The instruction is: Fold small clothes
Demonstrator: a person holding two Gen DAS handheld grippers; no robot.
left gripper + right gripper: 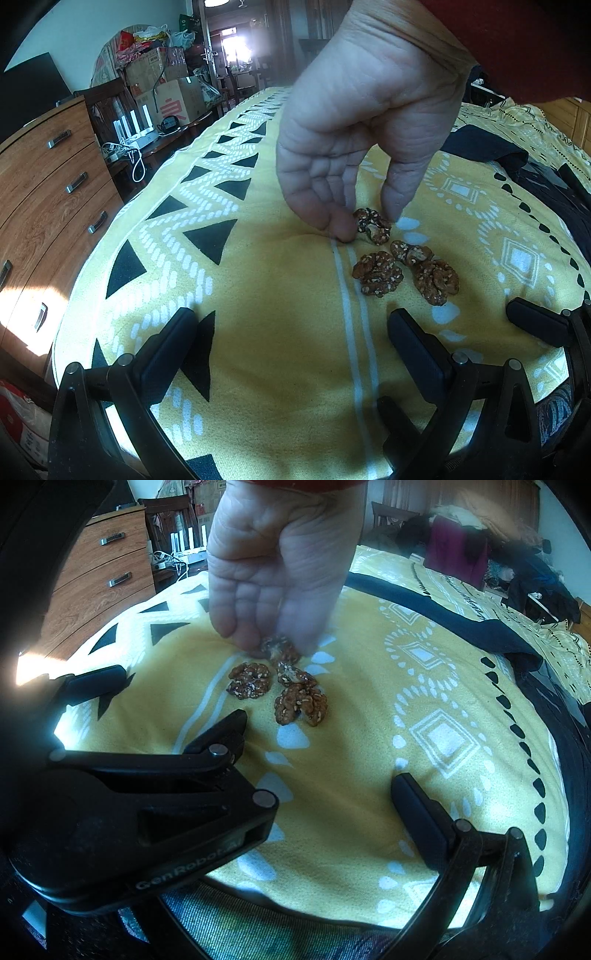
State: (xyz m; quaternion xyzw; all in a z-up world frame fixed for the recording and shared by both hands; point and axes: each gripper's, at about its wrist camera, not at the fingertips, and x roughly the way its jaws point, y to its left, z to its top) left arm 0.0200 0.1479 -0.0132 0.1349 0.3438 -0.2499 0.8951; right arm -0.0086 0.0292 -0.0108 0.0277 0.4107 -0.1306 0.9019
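Observation:
A person's bare hand (369,110) (280,565) reaches down and pinches a sesame-coated walnut piece (373,225) (279,648). Three more walnut pieces (376,273) (299,701) lie beside it on the yellow patterned blanket (277,369) (369,775). My left gripper (291,317) (181,694) rests open on the blanket, short of the walnuts, holding nothing. My right gripper (306,782) lies next to it, open and empty; the left gripper's body hides its left finger. A dark navy garment (480,144) (443,616) lies across the bed beyond the hand.
A wooden chest of drawers (48,184) (99,576) stands left of the bed. Cardboard boxes (173,96) and white devices with cables (136,129) sit behind it. A pile of clothes (458,550) is at the far right. Blue denim-like fabric (240,930) lies under the grippers.

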